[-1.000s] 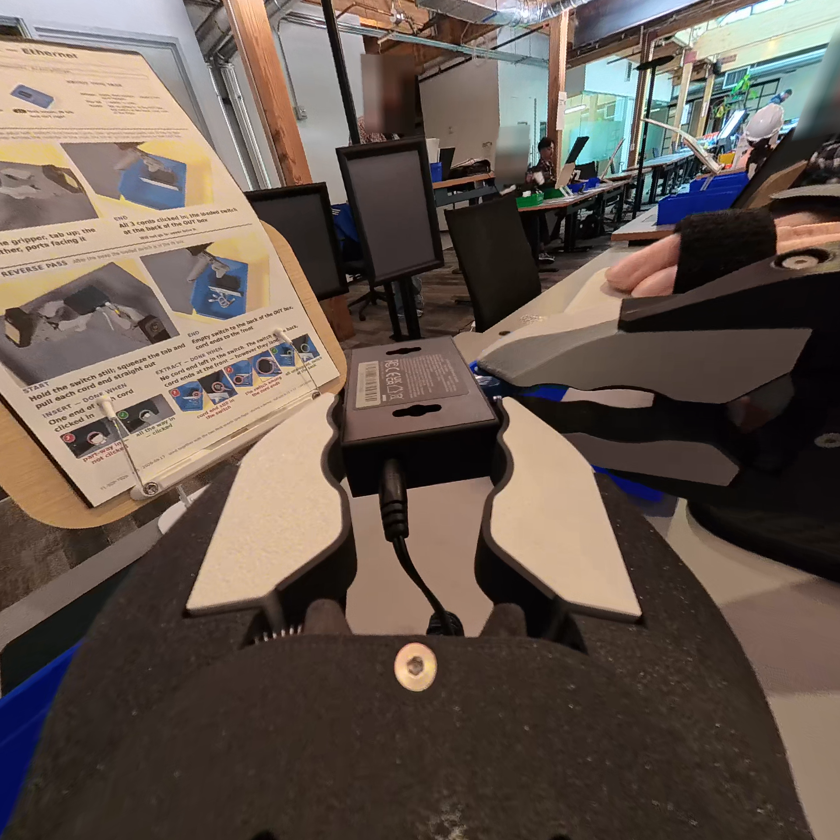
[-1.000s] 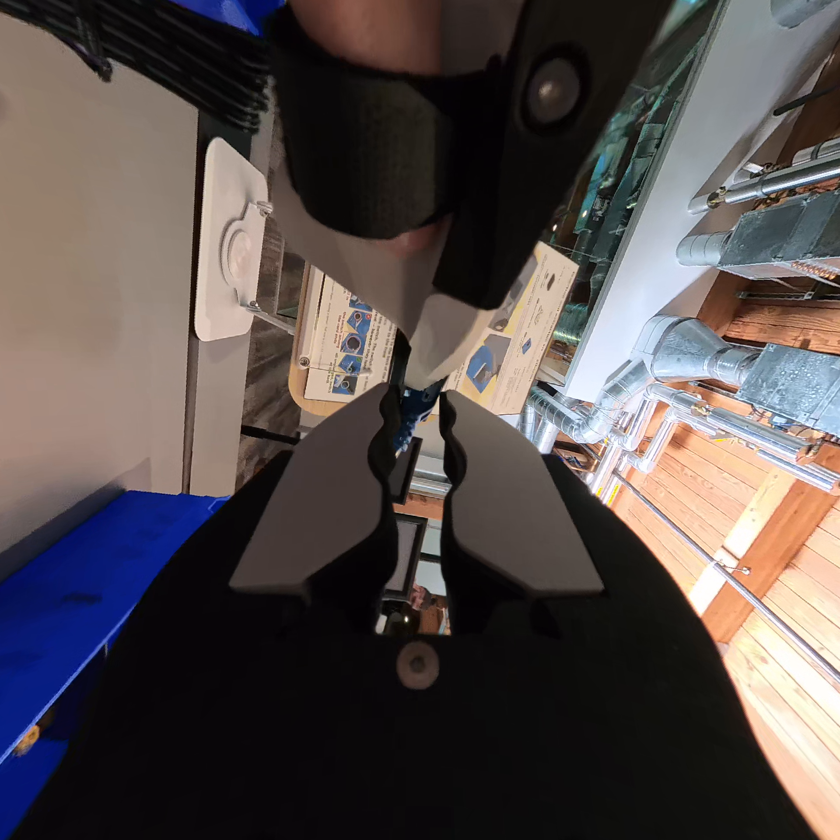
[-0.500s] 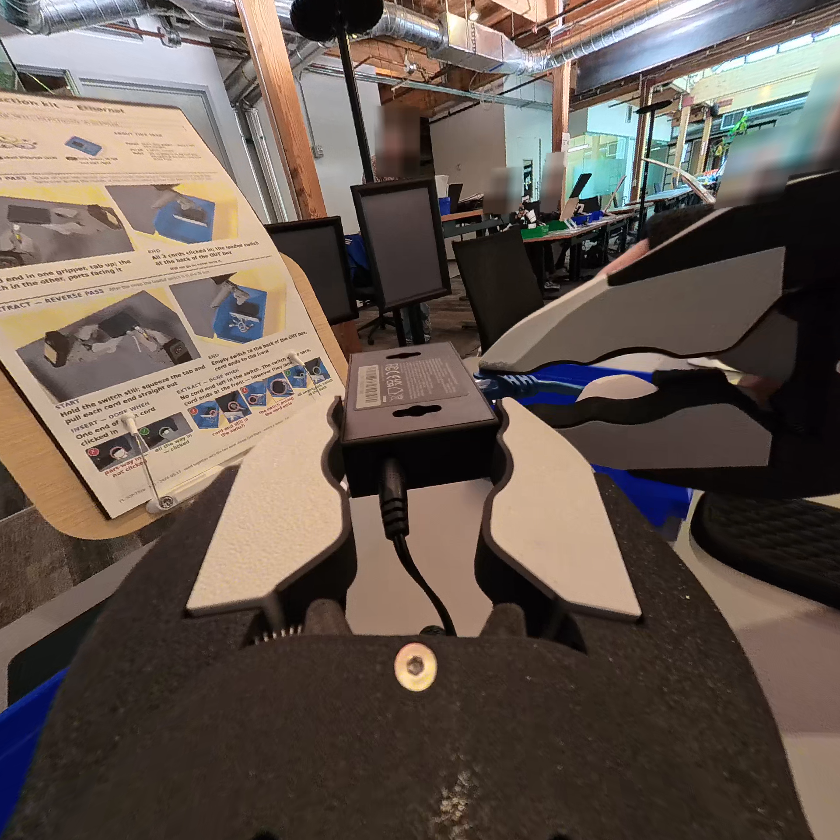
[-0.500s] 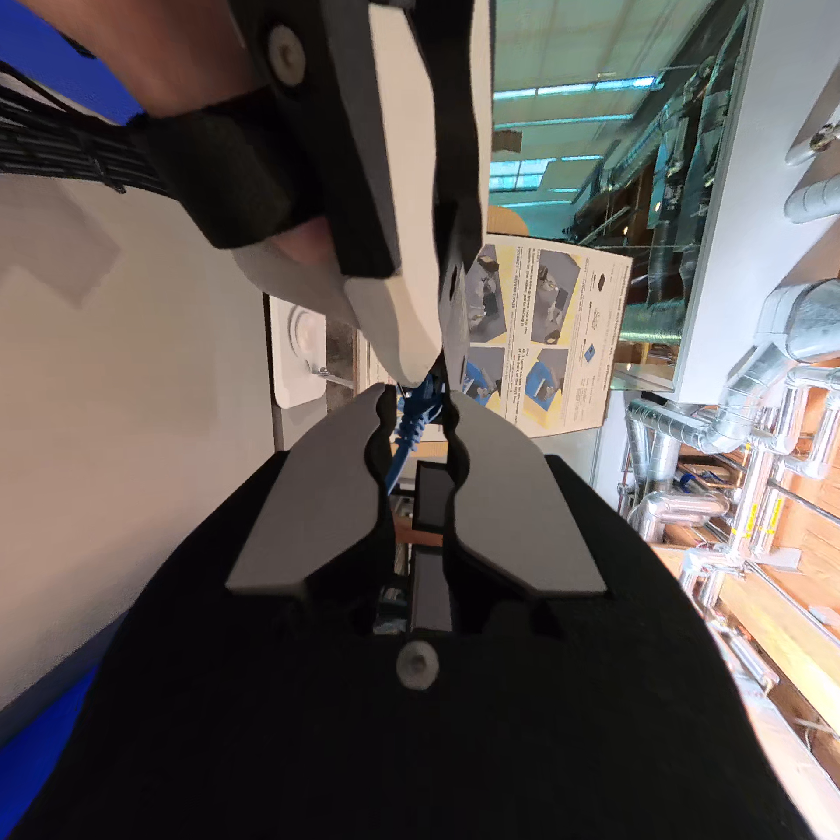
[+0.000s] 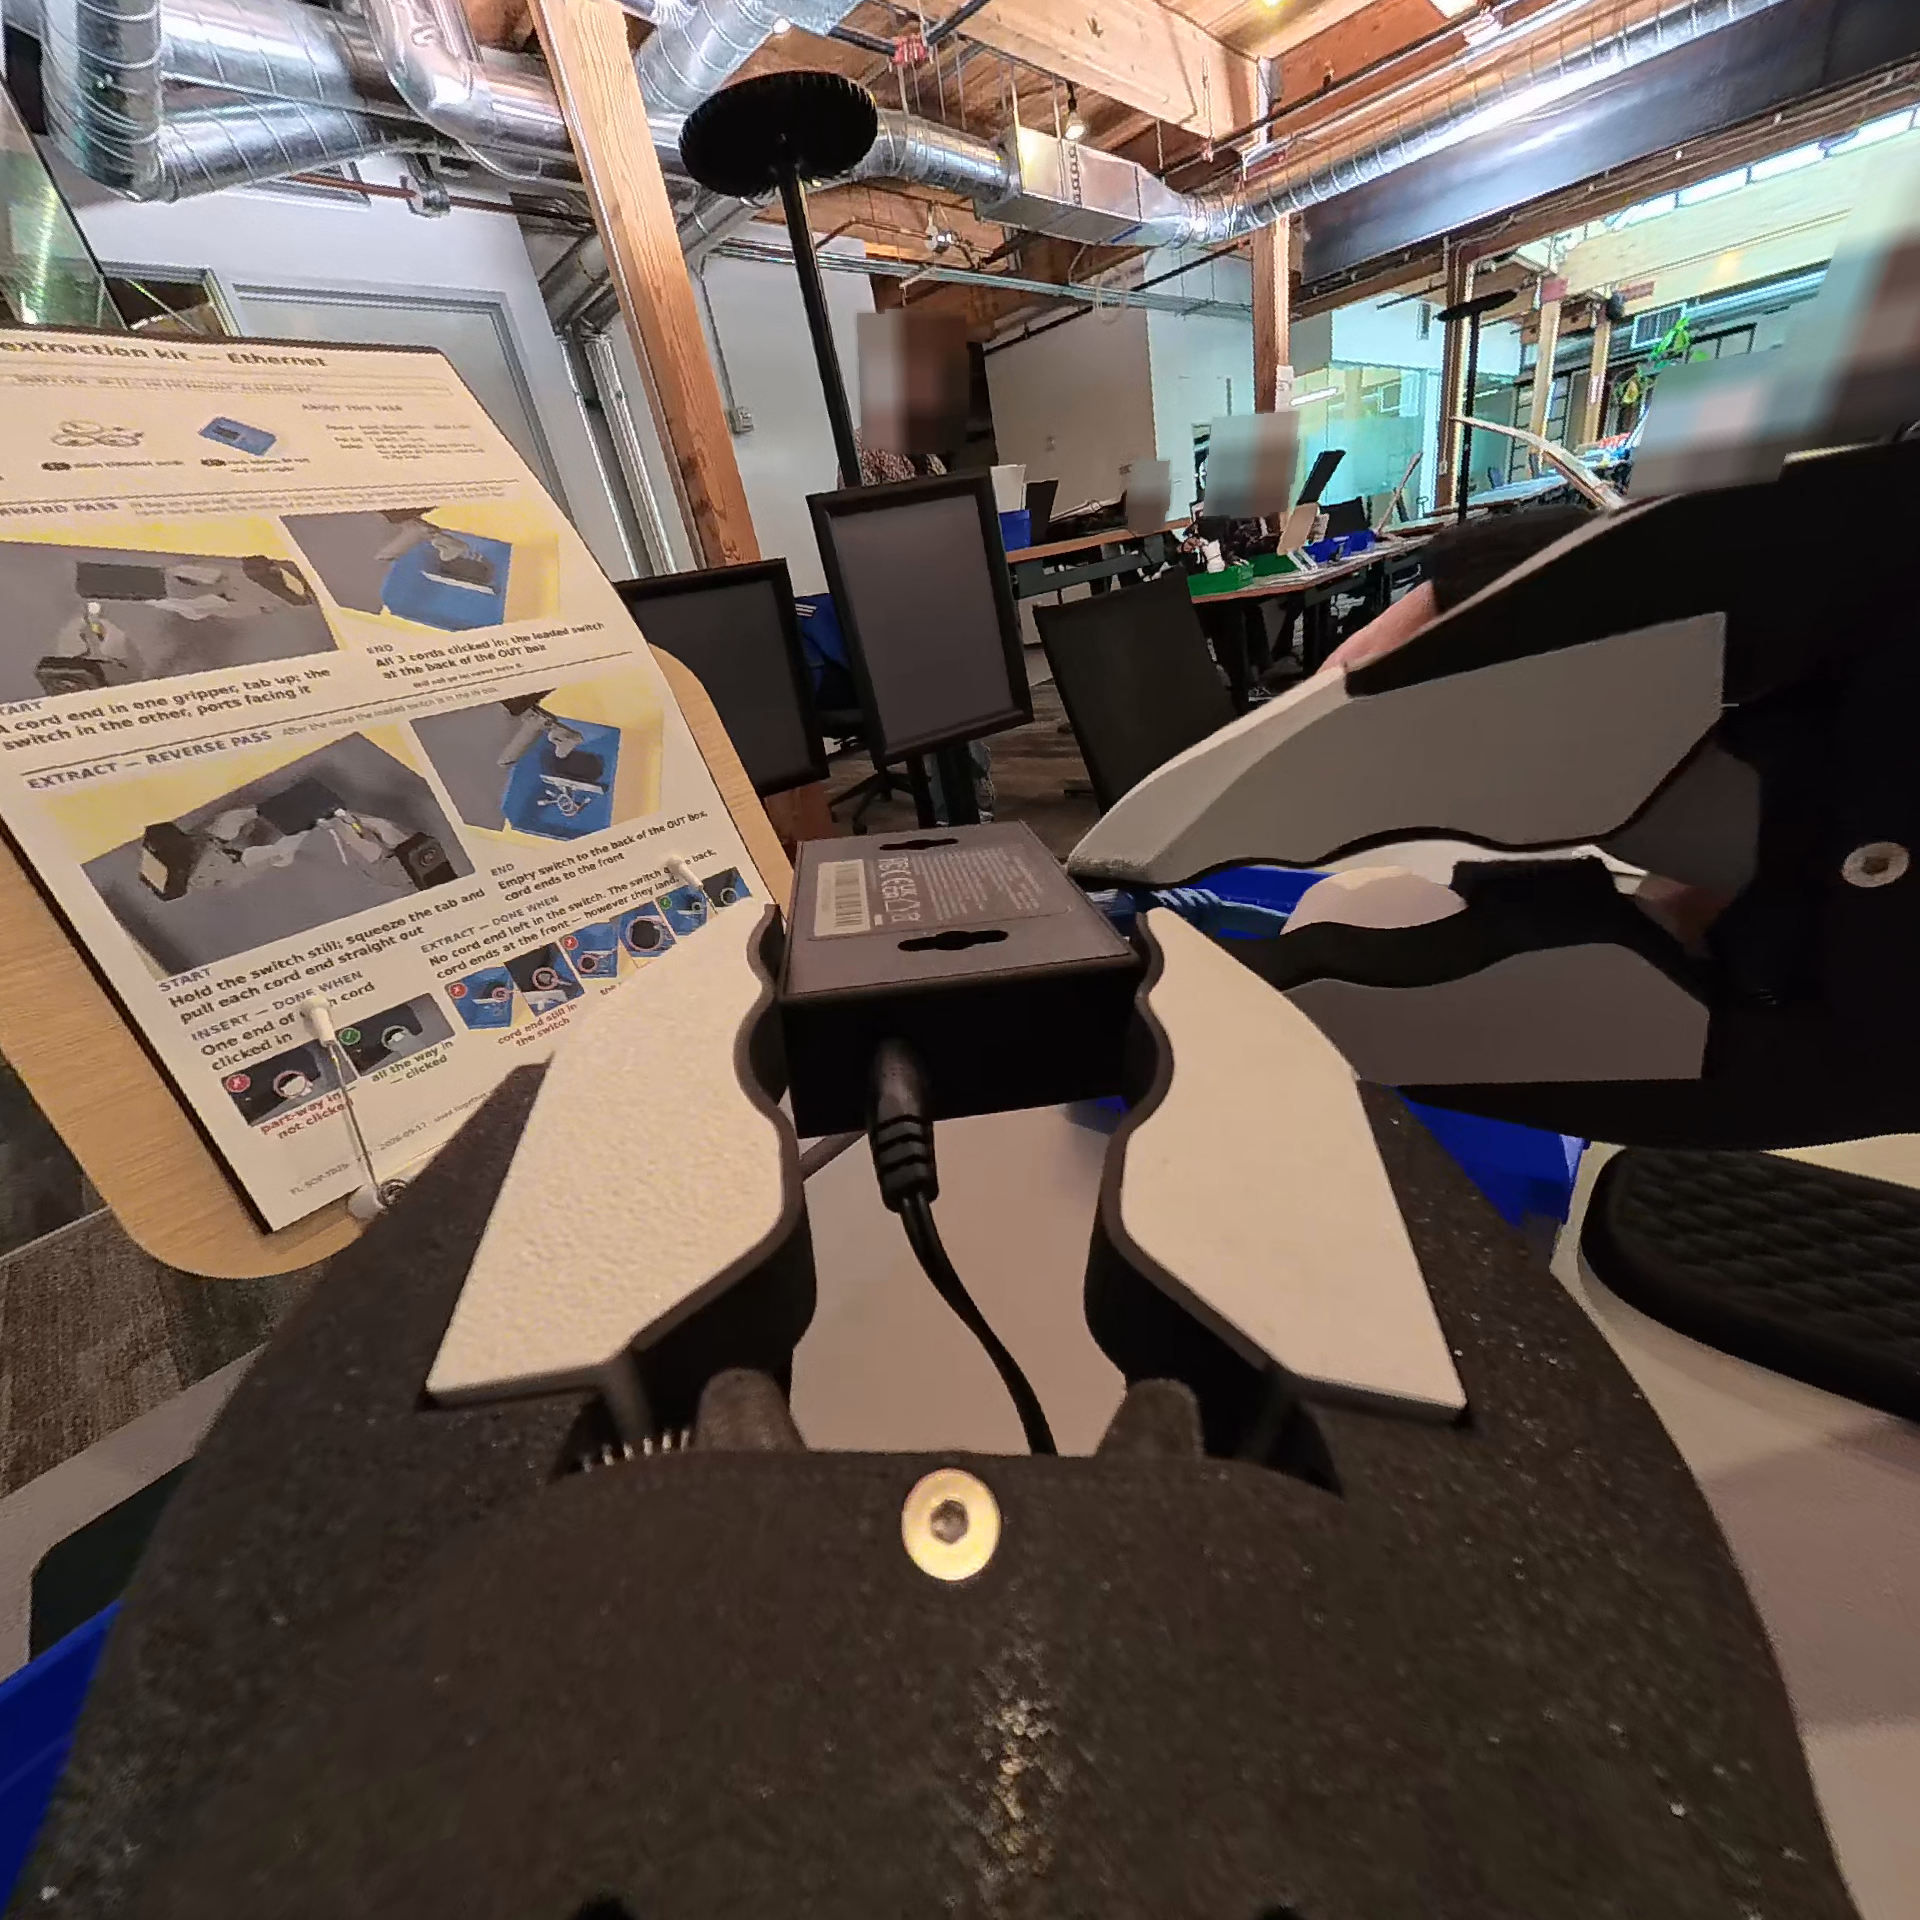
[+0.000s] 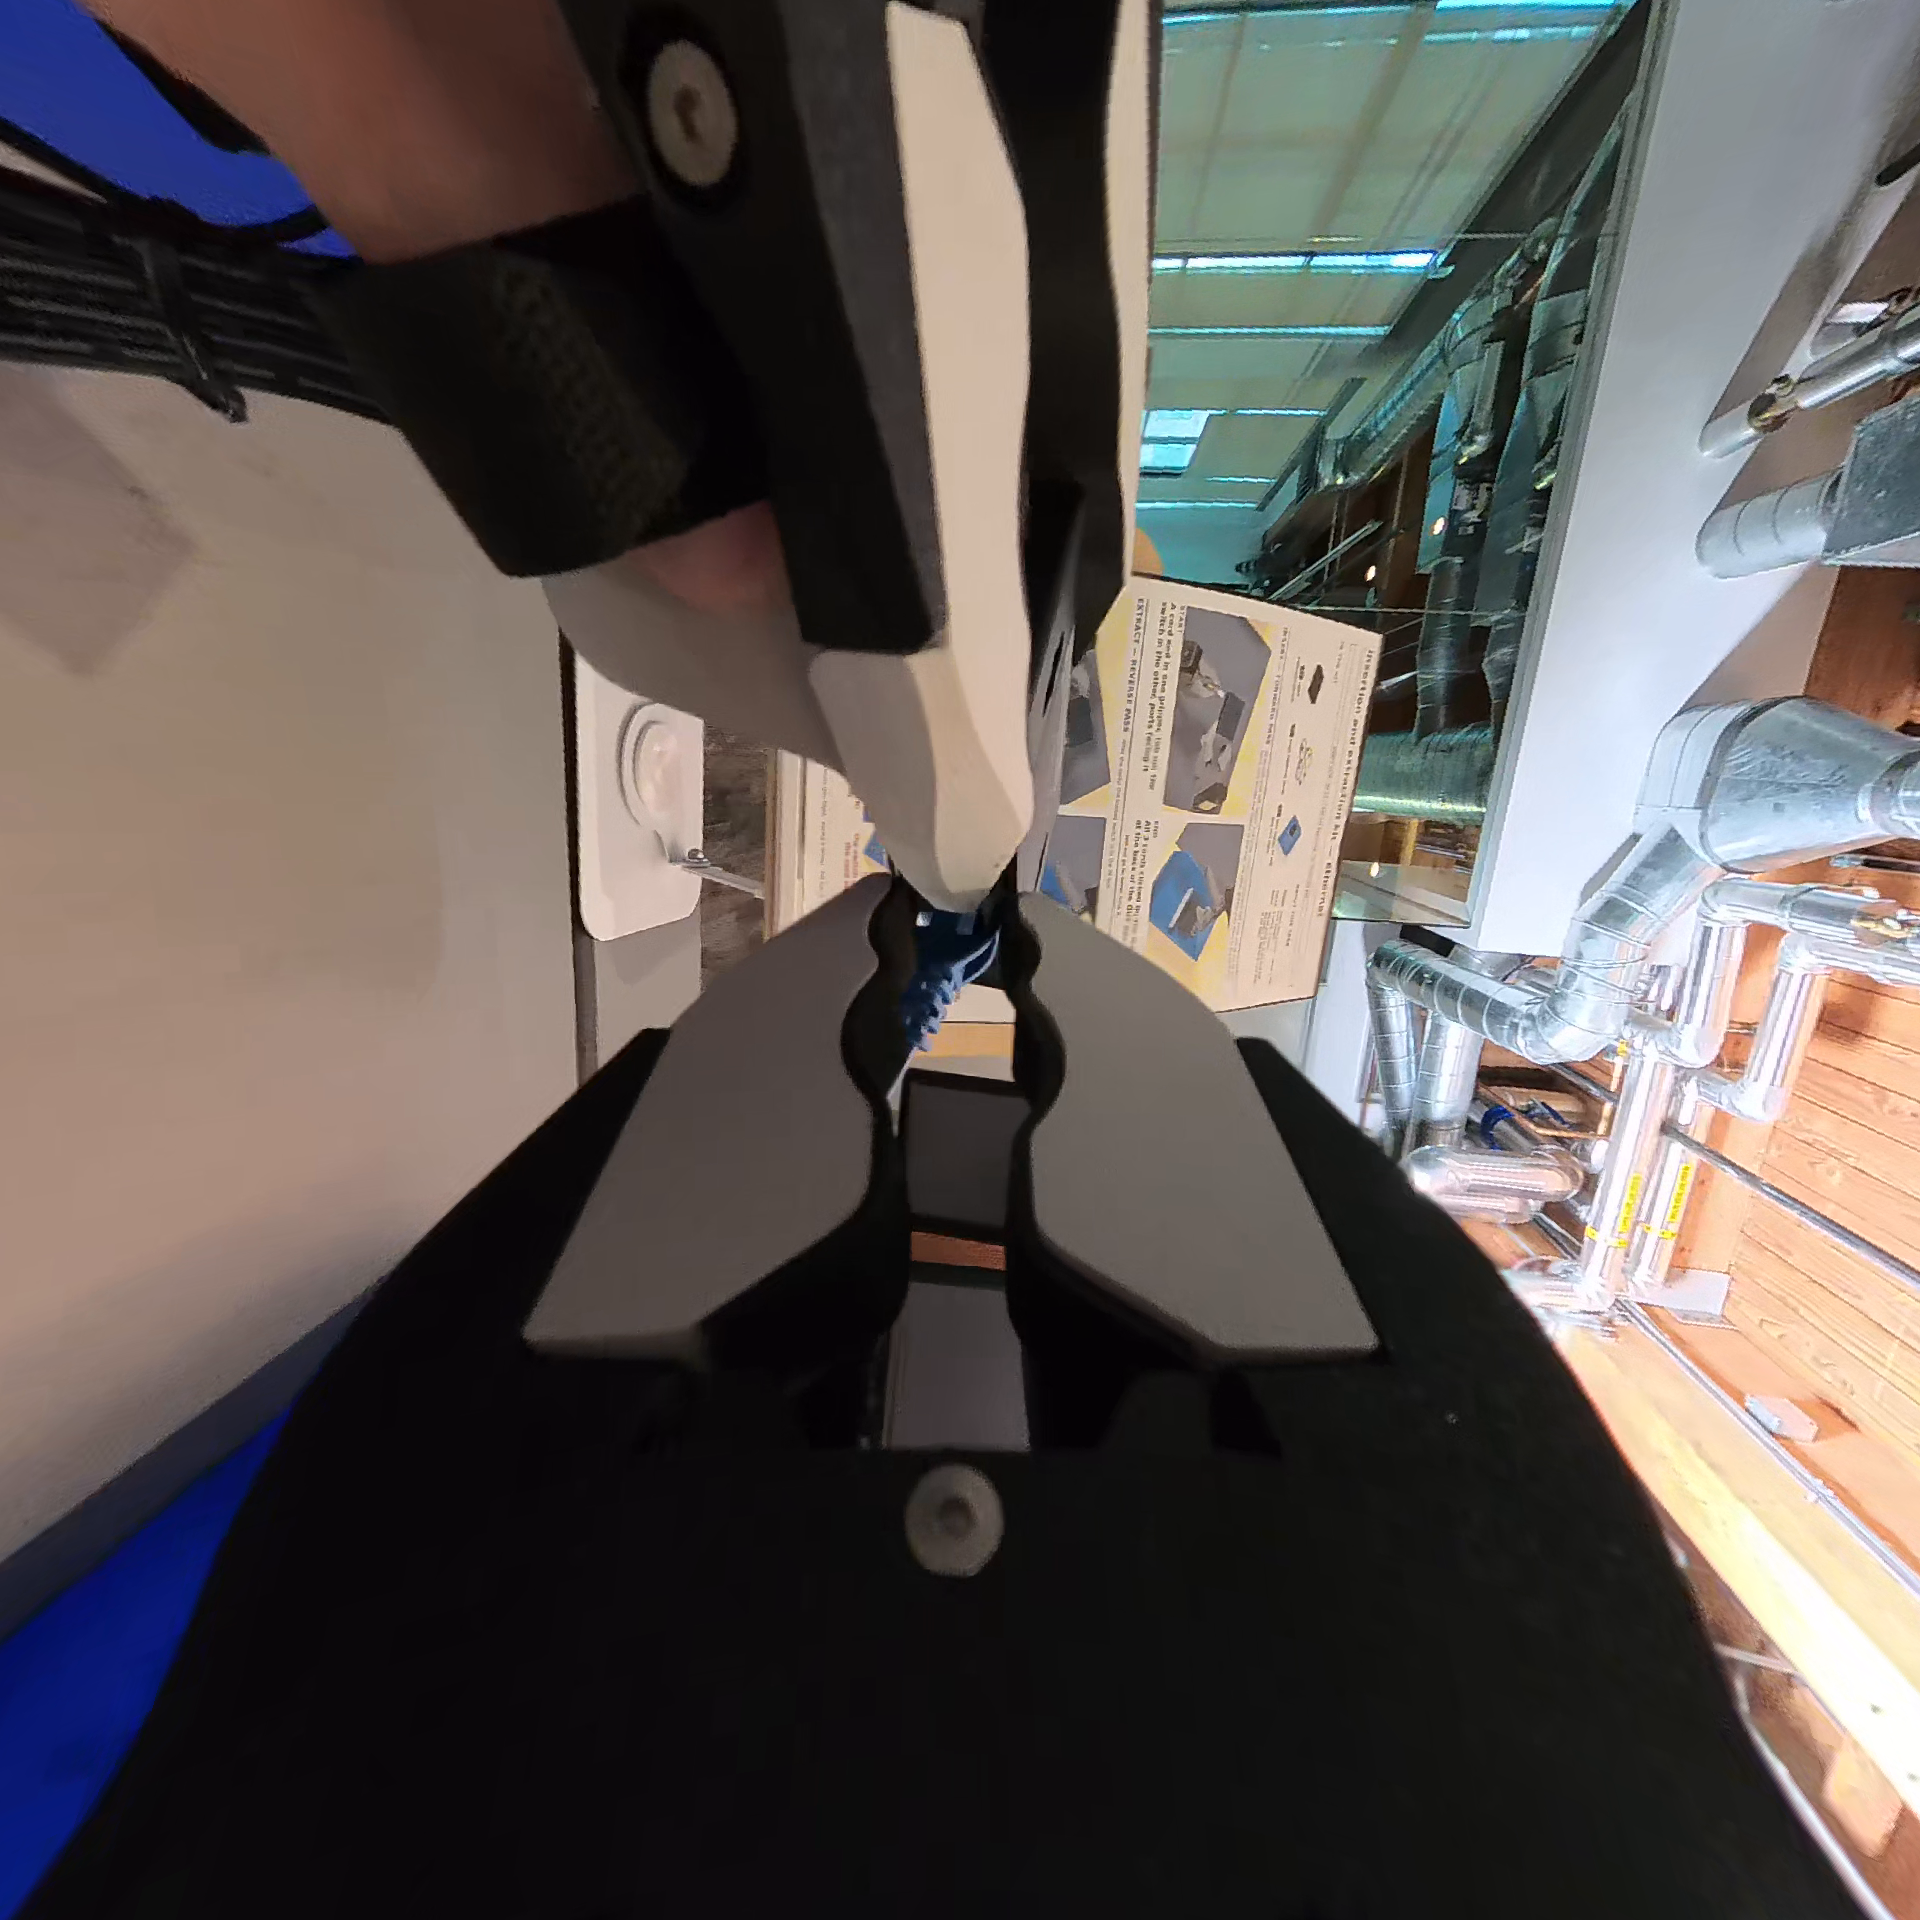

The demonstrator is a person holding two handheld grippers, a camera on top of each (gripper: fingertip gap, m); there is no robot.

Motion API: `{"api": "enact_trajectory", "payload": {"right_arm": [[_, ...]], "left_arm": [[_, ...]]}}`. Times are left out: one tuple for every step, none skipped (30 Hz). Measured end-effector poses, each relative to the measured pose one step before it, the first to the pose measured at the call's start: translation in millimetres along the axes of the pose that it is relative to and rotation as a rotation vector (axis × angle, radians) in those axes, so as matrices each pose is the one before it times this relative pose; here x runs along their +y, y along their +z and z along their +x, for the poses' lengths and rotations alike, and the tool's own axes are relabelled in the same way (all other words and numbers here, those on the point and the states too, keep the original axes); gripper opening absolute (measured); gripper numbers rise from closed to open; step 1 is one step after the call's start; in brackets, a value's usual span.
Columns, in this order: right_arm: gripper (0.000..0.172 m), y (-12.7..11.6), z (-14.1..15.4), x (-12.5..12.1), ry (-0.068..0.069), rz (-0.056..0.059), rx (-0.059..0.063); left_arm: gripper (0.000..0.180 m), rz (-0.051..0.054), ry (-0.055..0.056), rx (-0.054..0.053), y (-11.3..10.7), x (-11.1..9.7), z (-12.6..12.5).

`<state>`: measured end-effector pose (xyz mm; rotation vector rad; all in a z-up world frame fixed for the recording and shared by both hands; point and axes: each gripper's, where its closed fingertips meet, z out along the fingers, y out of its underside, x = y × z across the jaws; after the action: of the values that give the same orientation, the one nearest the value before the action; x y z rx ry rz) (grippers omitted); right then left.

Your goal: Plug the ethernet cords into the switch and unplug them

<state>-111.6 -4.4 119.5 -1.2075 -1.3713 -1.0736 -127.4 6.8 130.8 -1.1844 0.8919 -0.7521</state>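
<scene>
**Black switch clamped in the left gripper, blue ethernet plug pinched in the right**

Nearest in the left wrist view, the left gripper [image 5: 956, 997] grips the switch [image 5: 951, 935] by its two short sides, each pale finger [image 5: 644, 1174] pressed flat against the casing. The switch is a small matt black box, raised clear of the grey table [image 5: 1818, 1621]. Its upward face carries a grey label with a barcode and two keyhole-shaped slots. From the face turned toward the camera a black power lead [image 5: 914, 1174] leaves through a ribbed barrel plug and curves down between the fingers.

Just beside the switch's right side, the right gripper [image 5: 1117, 883] reaches in from the right, turned on its side so one finger lies above the other. In its own view its jaws are closed on the ethernet cord [image 6: 951, 982]: a bright blue cord with a ribbed blue strain-relief boot, squeezed between the dark wavy inner edges of the fingers. The plug's tip is hidden behind the left gripper's pale finger, so whether it sits in a port cannot be told.

Below the right gripper, a blue bin [image 5: 1496, 1153] rests on the table. At the table's left edge an instruction sheet [image 5: 270, 748] leans on a wooden board. Farther off stand black monitors [image 5: 920, 613], office chairs [image 5: 1132, 696], long desks, a wooden post and silver ducts.
</scene>
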Motion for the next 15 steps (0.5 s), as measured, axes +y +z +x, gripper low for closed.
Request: {"api": "enact_trajectory", "payload": {"right_arm": [[0.015, 0.40, -0.21, 0.17, -0.0160, -0.0052, 0.0081], [0.014, 0.00, -0.34, 0.30, -0.0214, -0.0092, 0.0096], [0.014, -0.64, 0.40, 0.11, -0.0254, -0.0074, 0.0129], [0.013, -0.94, 0.08, 0.09, -0.0294, -0.0013, 0.0068], [0.013, -1.08, 0.14, 0.18, -0.0289, 0.0047, 0.0025], [0.012, -1.01, 0.19, 0.44, -0.0093, 0.0030, -0.0058], [0.012, -0.77, -0.29, 0.38, -0.0048, 0.0028, -0.0111], [0.012, -0.82, 0.48, 0.17, -0.0150, 0.0014, -0.0017], [0.012, -0.48, 0.29, 0.29, -0.0179, -0.0024, 0.0005], [0.011, 0.08, -0.11, 0.12, -0.0063, -0.0044, -0.0014], [0.012, 0.31, -0.05, -0.13, 0.0038, -0.0012, -0.0014], [0.012, 0.82, -0.95, -0.14, 0.0118, 0.0001, -0.0096], [0.012, 1.47, -0.91, -0.06, 0.0223, -0.0015, -0.0131], [0.012, 1.86, -1.32, -0.14, 0.0302, -0.0063, -0.0182], [0.013, 1.67, -1.05, -0.20, 0.0248, -0.0011, -0.0157]], "left_arm": [[0.062, -0.0025, 0.0004, -0.0032, 0.01, 0.19, -0.15], [0.062, 0.0003, -0.0013, -0.0019, 0.08, 0.12, 0.15], [0.062, 0.0016, -0.0048, 0.0033, -0.02, -0.19, 0.59], [0.062, 0.0013, -0.0068, 0.0065, -0.18, -0.42, 0.79], [0.062, 0.0026, -0.0053, 0.0046, -0.11, -0.47, 0.91], [0.062, 0.0007, 0.0004, 0.0007, -0.05, -0.46, 0.96], [0.062, -0.0003, 0.0027, -0.0003, 0.14, -0.22, 0.81], [0.062, 0.0032, 0.0009, 0.0008, -0.17, -0.57, 0.60], [0.062, 0.0008, 0.0015, 0.0009, 0.15, -0.13, 0.28], [0.062, -0.0001, 0.0020, 0.0003, 0.07, 0.11, -0.04], [0.062, -0.0010, 0.0022, 0.0004, 0.13, 0.30, -0.31], [0.062, -0.0047, 0.0016, 0.0009, 0.26, 0.90, -0.55], [0.062, -0.0056, -0.0020, 0.0008, 0.65, 1.40, -1.01], [0.062, -0.0053, -0.0059, 0.0023, 0.76, 1.83, -1.40], [0.062, -0.0012, -0.0111, 0.0051, 0.68, 1.78, -1.53]]}}
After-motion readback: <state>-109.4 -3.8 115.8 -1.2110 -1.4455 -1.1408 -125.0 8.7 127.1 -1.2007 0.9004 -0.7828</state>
